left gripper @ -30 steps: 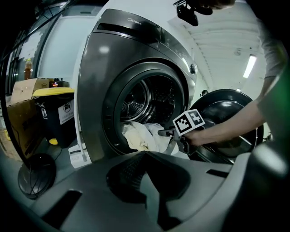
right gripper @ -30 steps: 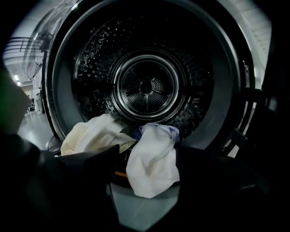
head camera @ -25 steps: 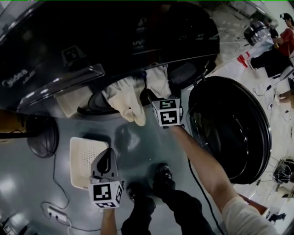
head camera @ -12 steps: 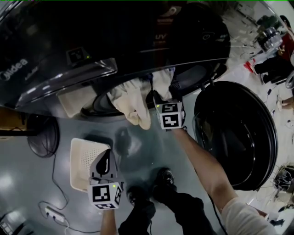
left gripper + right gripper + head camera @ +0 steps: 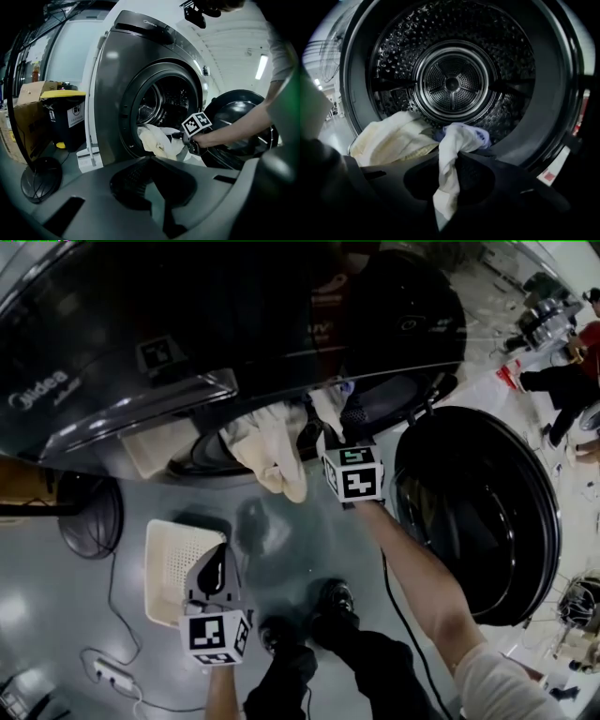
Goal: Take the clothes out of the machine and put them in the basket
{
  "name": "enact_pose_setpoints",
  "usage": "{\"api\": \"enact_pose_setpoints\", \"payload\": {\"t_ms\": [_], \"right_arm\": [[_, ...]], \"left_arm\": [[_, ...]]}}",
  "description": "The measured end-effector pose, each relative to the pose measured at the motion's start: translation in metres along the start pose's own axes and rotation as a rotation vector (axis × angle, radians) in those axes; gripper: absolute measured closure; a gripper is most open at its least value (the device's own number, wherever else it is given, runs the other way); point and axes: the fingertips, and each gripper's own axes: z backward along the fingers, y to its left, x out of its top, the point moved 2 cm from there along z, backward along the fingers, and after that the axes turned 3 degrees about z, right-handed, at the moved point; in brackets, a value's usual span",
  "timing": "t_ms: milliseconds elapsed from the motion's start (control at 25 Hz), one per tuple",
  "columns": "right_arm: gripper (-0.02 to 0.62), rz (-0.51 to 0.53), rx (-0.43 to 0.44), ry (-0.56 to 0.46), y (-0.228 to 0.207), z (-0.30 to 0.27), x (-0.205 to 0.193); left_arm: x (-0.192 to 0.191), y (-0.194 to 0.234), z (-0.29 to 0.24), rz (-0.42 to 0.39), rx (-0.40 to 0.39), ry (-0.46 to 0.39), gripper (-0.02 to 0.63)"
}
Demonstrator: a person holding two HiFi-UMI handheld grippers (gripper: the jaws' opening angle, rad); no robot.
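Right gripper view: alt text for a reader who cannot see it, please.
The right tongs, just closed, pinch a white cloth at the washing machine's open drum. A cream garment lies beside it over the opening's lower rim.

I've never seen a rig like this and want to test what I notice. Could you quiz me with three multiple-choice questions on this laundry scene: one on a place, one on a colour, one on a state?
1. Where is the basket?
A. on the floor in front of the washing machine
B. inside the drum
C. on top of the machine

2. What colour is the cloth in the right claw?
A. red
B. white
C. black

3. What state is the right claw in?
A. wide open and empty
B. closed on the basket
C. closed on the cloth

Answers:
1 A: the head view shows it down on the floor, below the machine's opening.
2 B: it shows pale white against the dark jaws.
3 C: its jaws have just been closing, and the cloth is pinched between them.
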Motion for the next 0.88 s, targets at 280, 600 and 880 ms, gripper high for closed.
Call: {"api": "enact_pose_setpoints", "payload": {"t_ms": [280,600,880], "right_arm": [[0.532,-0.021,-0.030,-0.057,-0.019,0.063,0.036],[0.532,-0.055,-0.046,-0.128,-0.028,0.152,0.083],[0.532,-0.036,-0.069,-0.194,-0.032,0.240,0.117]], "left_arm": [[0.017,-0.034,0.024,0.002,-0.040,0.041,0.588],[0.063,-0.061,0.060,0.008,-0.057,0.030,0.588],[0.093,-0.082,0.094,0.015,-0.075,0.022,0.588]]}}
